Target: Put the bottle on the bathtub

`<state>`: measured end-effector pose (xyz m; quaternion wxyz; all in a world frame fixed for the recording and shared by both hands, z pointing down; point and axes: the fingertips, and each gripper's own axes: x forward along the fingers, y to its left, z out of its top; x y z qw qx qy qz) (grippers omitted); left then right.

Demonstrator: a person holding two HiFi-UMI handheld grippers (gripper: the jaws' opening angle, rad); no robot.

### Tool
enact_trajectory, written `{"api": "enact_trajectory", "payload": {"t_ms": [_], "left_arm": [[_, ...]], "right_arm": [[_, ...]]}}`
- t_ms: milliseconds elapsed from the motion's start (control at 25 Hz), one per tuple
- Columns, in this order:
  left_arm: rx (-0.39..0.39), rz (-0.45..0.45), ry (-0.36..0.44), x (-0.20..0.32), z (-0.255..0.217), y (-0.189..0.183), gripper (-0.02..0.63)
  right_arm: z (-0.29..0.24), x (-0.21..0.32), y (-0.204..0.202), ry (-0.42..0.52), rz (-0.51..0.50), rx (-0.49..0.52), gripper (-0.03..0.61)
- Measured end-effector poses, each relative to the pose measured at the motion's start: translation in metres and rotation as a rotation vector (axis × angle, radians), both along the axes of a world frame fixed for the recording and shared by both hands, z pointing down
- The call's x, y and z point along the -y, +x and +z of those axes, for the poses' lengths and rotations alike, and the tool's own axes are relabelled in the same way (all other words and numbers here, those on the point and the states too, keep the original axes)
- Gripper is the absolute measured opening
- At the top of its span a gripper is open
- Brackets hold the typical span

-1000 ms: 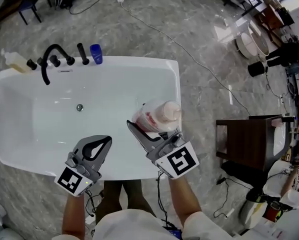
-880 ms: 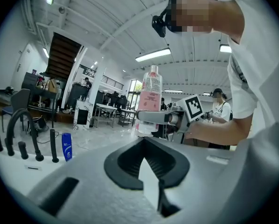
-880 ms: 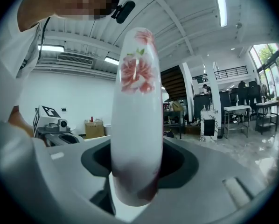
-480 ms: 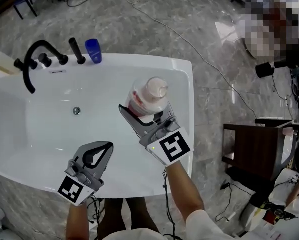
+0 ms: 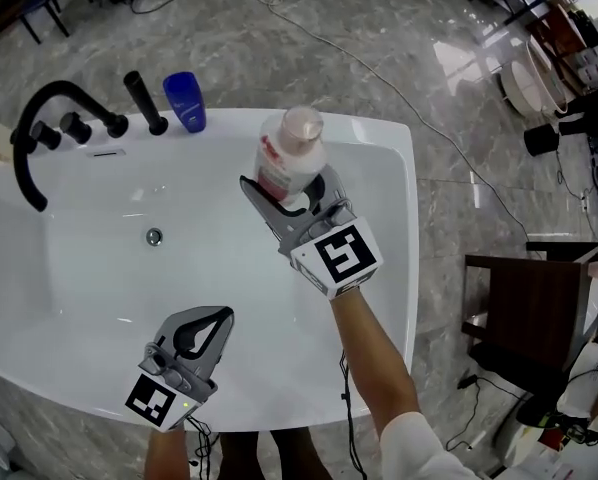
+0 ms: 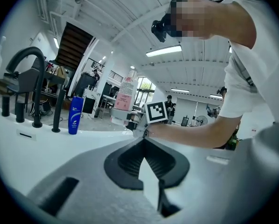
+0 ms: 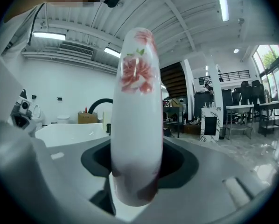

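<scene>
Over the bathtub's [image 5: 403, 268] near rim, the left gripper [image 5: 211, 320] is hovering with its jaws meeting at the tips and nothing between them.

Further in, above the basin towards the tub's far right corner, the right gripper [image 5: 289, 193] is clamping the bottle [image 5: 284, 153] across its lower body. The jaws are pressing on either side and the cap is pointing up. The bottle is hanging clear of the tub, not resting on any part of it.

It is looking like a glossy white plastic bottle with a flower print, rounded and smooth, so it is probably stiff enough to squeeze firmly but apt to slip or twist between the pads. With the grip this low, most of its length is standing above the jaws, so it may lean as it is set down; a hold nearer mid-body would likely be steadier.

Along the tub's far rim, a blue bottle [image 5: 184, 101] is standing beside the black faucet [image 5: 39, 118].
</scene>
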<state>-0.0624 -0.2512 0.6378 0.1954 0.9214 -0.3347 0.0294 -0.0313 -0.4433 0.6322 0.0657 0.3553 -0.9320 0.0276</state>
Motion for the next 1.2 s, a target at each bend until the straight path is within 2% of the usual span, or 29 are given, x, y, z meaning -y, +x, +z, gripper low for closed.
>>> {"api": "enact_trajectory", "payload": {"t_ms": [280,520,760,1000,1200], "left_arm": [[0.004,-0.025,-0.015,0.000,0.031,-0.011,0.003],[0.014,-0.043,-0.031,-0.006,0.051,-0.023,0.003],[0.026,-0.024,0.048,0.016,0.039,-0.016,0.003],[0.070,0.094,0.134,0.053,0.032,0.015,0.003],[0.093,0.125,0.177,0.084,0.022,0.028,0.002]], "right_arm": [[0.041,0.056,-0.015,0.075,0.050,-0.030,0.252],[0.057,0.106,-0.019,0.104,0.126,-0.012,0.252],[0.084,0.131,-0.012,0.087,0.186,-0.038,0.252],[0.111,0.141,-0.008,0.043,0.215,-0.028,0.252],[0.132,0.136,-0.010,0.080,0.189,-0.148,0.247]]}}
